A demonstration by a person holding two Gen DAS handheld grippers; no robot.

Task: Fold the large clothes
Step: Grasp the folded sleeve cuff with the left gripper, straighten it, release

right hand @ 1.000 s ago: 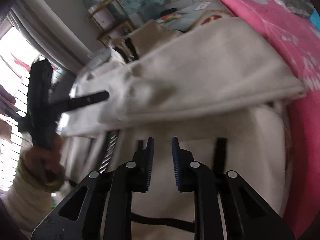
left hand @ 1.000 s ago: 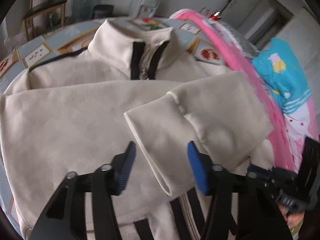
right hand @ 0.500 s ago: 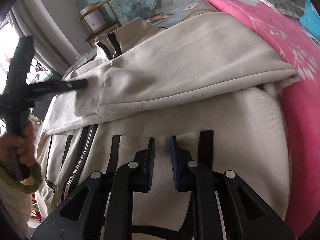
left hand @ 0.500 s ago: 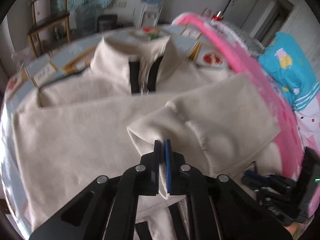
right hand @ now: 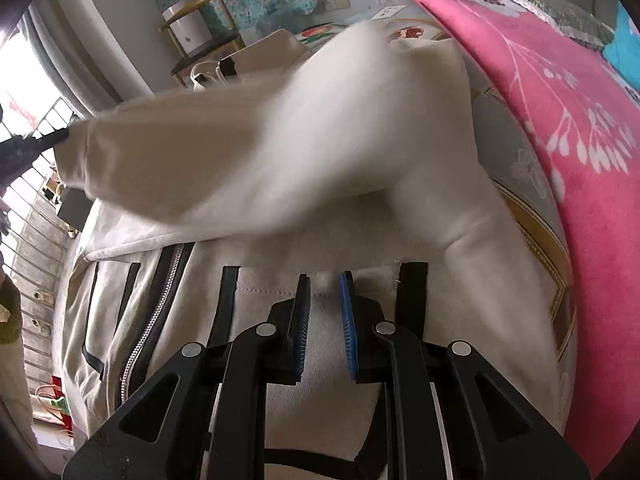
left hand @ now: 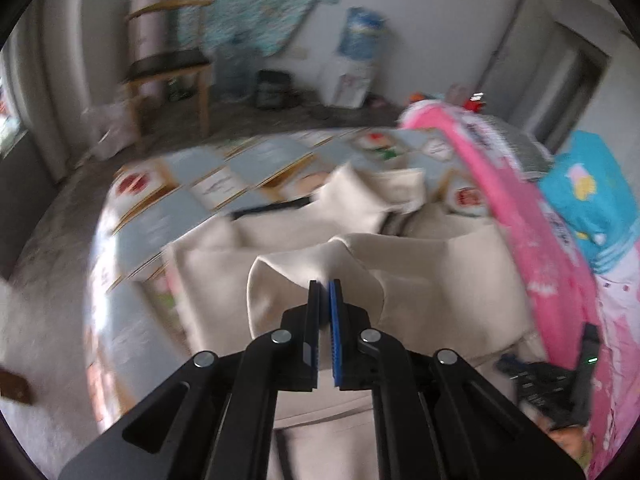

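No brand, label or writing is legible in either view; the patterned bedsheet (left hand: 168,216) carries framed panels, but blur hides any text.

Left wrist view: wooden chair (left hand: 168,76) at far left against the wall, a water dispenser (left hand: 356,64) further right. The cream jacket (left hand: 420,264) lies on the bed, collar toward the far edge. The left gripper (left hand: 324,292) is clamped on the sleeve cuff (left hand: 280,280), which stands lifted off the jacket body. A pink blanket (left hand: 520,232) bounds the right side, and only here the right gripper's body appears (low right corner).

Right wrist view: only here the zipper (right hand: 156,312) and black trim stripes (right hand: 228,300) of the jacket front show. The raised sleeve (right hand: 240,152) crosses above, blurred. The right gripper (right hand: 325,292) pinches a fold of jacket fabric, jaws narrowly apart.
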